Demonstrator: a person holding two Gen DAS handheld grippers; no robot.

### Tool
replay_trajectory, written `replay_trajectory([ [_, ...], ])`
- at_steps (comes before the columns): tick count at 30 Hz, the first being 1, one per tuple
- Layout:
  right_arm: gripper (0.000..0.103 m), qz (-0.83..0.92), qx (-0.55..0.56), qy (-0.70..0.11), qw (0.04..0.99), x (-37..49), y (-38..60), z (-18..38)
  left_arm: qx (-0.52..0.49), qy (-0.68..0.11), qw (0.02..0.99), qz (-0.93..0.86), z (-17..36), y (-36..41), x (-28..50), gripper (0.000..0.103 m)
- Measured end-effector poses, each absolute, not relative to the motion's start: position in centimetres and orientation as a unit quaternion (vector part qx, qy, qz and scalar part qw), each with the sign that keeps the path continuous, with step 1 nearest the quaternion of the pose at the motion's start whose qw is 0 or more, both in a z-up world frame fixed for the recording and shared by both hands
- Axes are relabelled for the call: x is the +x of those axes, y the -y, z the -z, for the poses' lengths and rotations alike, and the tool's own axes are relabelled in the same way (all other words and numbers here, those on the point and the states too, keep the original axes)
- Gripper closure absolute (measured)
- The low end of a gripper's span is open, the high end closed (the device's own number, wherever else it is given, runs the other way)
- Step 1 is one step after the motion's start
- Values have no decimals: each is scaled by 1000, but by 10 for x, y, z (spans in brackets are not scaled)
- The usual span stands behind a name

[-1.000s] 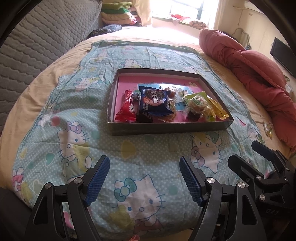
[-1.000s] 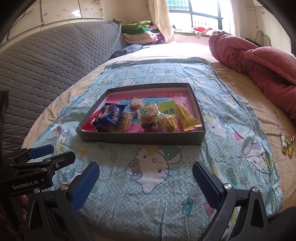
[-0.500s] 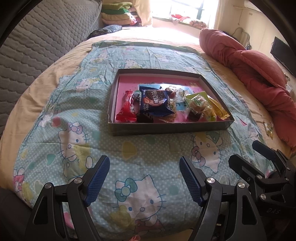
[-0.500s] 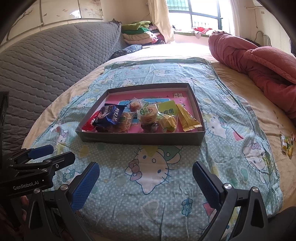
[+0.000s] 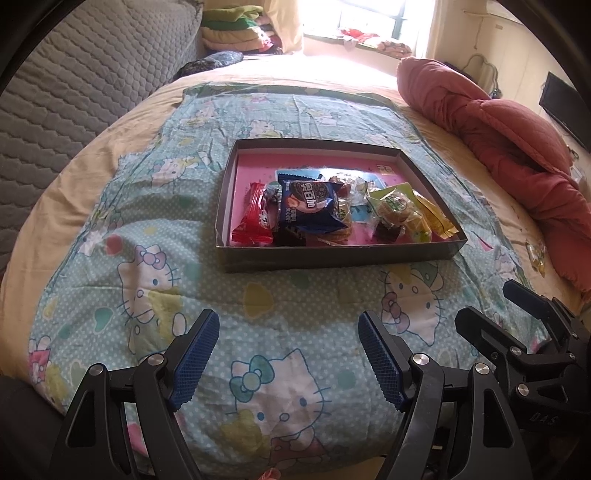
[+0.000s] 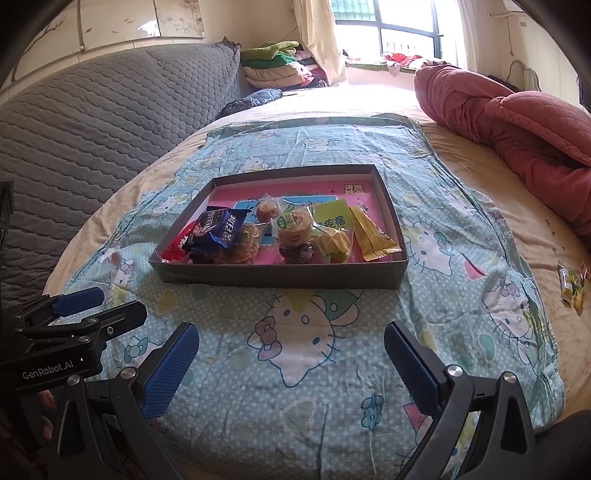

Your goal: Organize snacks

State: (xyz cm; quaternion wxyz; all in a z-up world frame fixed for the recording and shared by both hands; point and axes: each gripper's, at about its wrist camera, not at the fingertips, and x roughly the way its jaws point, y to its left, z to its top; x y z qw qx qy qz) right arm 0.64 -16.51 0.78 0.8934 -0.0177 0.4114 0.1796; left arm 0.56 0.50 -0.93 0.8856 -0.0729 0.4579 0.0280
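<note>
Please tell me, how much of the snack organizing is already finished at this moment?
Mostly done: the snacks, such as the blue cookie packet and yellow packet, lie inside the box. Nothing is in hand: the left gripper and right gripper hover with open, empty jaws. Left: one small wrapped snack lies outside the box, on the bed.

A home bedroom: a bed with a beige sheet (image 6: 480, 155) and cartoon-cat blanket (image 6: 295, 350), a grey quilted headboard (image 6: 92, 122), rumpled pink duvet (image 6: 517, 122), folded clothes (image 6: 273, 62) by a sunlit window (image 6: 402, 29).
</note>
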Motion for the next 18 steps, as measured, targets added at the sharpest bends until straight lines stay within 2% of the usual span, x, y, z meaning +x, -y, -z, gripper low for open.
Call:
replay_trajectory([
  [18,2,-175,-22,-411,894,6,165,-7,-71,-459,885,-31,9,-7,7,24],
])
